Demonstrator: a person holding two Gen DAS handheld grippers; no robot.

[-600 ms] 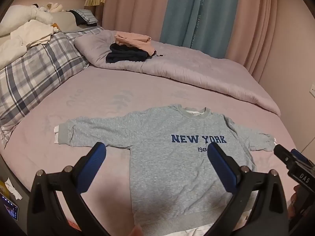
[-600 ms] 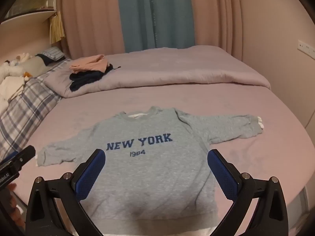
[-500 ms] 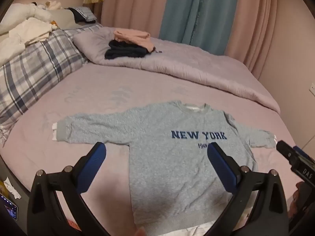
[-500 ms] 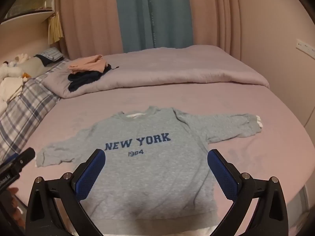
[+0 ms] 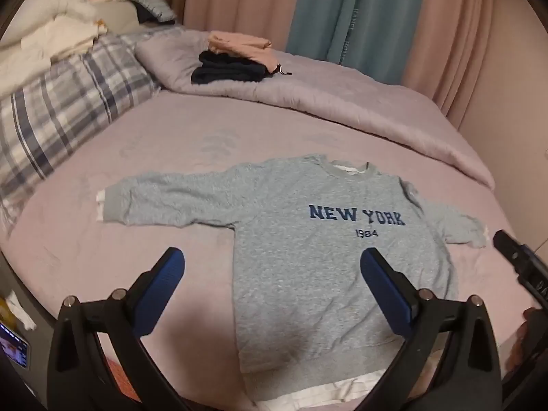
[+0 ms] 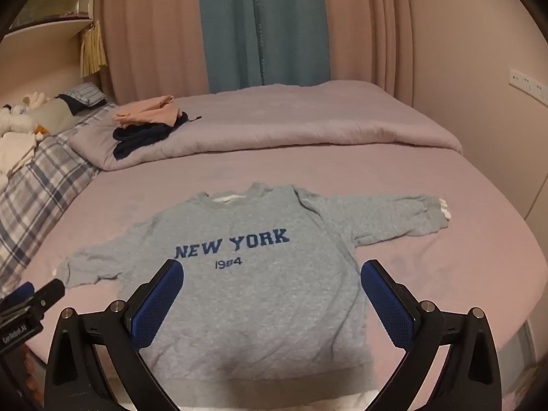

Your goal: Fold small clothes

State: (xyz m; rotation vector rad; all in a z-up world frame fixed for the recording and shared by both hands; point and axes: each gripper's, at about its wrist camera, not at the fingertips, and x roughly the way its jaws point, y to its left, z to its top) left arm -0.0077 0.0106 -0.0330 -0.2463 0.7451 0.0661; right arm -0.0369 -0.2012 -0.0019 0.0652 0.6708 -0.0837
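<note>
A grey sweatshirt [image 5: 308,250] with "NEW YORK 1984" in blue lies flat, face up, sleeves spread, on the pink bed sheet [image 5: 171,144]. It also shows in the right wrist view [image 6: 260,274]. My left gripper [image 5: 272,291] is open and empty, held above the sweatshirt's lower left part near the hem. My right gripper [image 6: 272,294] is open and empty above the sweatshirt's lower body. Each gripper's tip shows at the edge of the other's view.
A folded pile of pink and dark clothes [image 5: 236,58] sits on the rolled lilac duvet [image 5: 342,102] at the back. A plaid pillow [image 5: 61,109] lies at the left. Curtains [image 6: 260,27] hang behind. A wall is at the right.
Both grippers have drawn back and risen a little, so the sweatshirt sits farther up in the views. The sweatshirt has not moved. Both grippers stay open.
</note>
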